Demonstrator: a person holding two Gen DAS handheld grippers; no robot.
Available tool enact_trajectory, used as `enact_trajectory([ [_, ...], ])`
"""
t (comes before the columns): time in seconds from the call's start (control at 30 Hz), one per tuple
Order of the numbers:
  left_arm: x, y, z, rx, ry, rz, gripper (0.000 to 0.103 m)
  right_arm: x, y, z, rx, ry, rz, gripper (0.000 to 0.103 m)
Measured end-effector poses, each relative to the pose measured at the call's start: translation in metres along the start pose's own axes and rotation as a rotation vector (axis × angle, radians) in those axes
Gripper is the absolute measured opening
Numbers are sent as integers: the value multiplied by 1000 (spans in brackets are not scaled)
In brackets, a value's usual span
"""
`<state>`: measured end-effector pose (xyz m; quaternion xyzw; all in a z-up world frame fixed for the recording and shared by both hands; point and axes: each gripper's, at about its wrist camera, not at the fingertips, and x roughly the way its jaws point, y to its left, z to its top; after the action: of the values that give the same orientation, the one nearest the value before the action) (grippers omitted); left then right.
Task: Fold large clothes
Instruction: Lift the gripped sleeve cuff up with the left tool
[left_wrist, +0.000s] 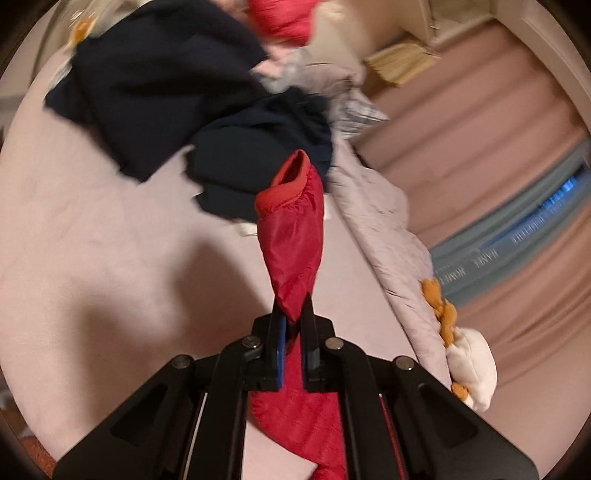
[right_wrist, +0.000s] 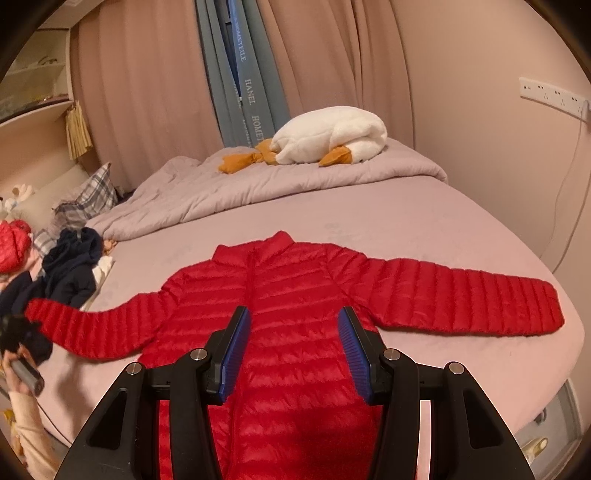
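- The left gripper (left_wrist: 291, 310) had its jaws pressed together on the cuff end of the red down jacket's sleeve (left_wrist: 291, 236), the cuff sticking out beyond the fingertips.
- The step in hand looked like folding that sleeve across the body; to do it well, the pinch should hold firm on the slippery shell and the sleeve should travel flat over the chest, not twisted.
- The right gripper (right_wrist: 295, 354) hung with its jaws spread and nothing between them, directly above the jacket's lower front; it could usefully pin the body so it would not slide.
- The red down jacket (right_wrist: 280, 291) lay front-up on the bed (right_wrist: 424, 229), collar pointing away from the right gripper, its other sleeve stretched out flat to that gripper's right.
- It was quilted in narrow bands, glossy and puffy, so it would likely spring back.
- Beyond the left gripper's tips sat a pile of dark clothes (left_wrist: 155, 85).
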<state>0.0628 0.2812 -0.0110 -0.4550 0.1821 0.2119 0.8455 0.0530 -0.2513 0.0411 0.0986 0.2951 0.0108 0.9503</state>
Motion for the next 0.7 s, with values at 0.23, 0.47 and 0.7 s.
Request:
enact_trajectory([
  [0.23, -23, -73, -18, 148, 22, -118, 5, -10, -7, -2, 8, -29, 17, 51],
  [0.47, -36, -131, -48, 310, 45, -143, 5, -14, -13, -3, 9, -51, 27, 51],
  [0.7, -35, -170, -78, 428, 92, -187, 5, -18, -19, -3, 4, -75, 30, 51],
])
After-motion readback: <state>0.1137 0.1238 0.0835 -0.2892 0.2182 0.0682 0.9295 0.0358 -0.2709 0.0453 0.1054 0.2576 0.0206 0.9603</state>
